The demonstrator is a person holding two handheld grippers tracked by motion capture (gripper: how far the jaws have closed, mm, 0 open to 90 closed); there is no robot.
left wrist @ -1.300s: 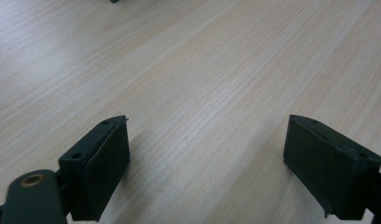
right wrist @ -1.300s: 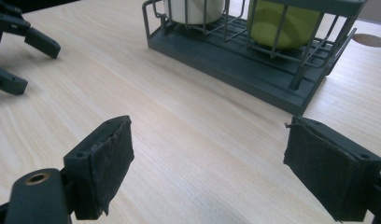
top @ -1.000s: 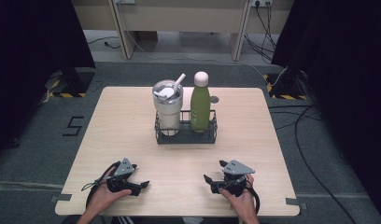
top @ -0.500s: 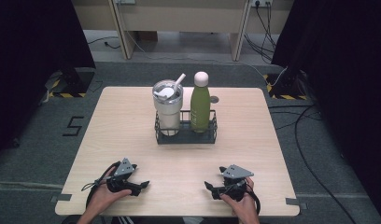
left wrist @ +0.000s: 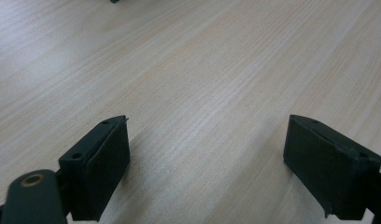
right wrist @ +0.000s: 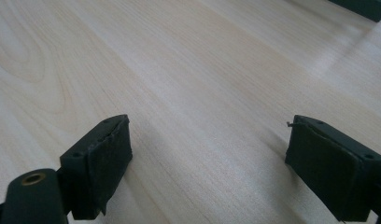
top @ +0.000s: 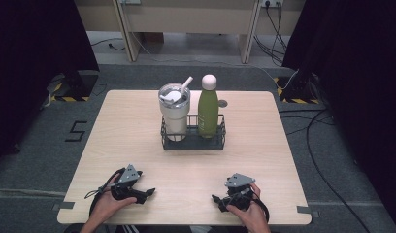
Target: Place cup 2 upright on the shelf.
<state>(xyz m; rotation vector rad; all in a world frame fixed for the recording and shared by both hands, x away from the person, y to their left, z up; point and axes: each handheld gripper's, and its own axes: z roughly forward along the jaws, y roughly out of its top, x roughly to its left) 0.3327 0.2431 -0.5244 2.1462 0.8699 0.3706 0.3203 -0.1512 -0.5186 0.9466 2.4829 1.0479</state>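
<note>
High view: a pale wood desk stands on grey carpet, dark curtains at both sides. Near the far edge, a black wire caddy holds a steel tumbler with straw and a green bottle. Along the near edge, the left gripper and right gripper rest well apart, each with jaws spread wide over bare wood.

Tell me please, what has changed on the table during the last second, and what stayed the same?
The right gripper drew back a little toward the table's near edge. Nothing was gripped or released; both grippers are open and hold nothing. The left gripper, the tumbler, the green bottle and their wire caddy stayed in place.
</note>
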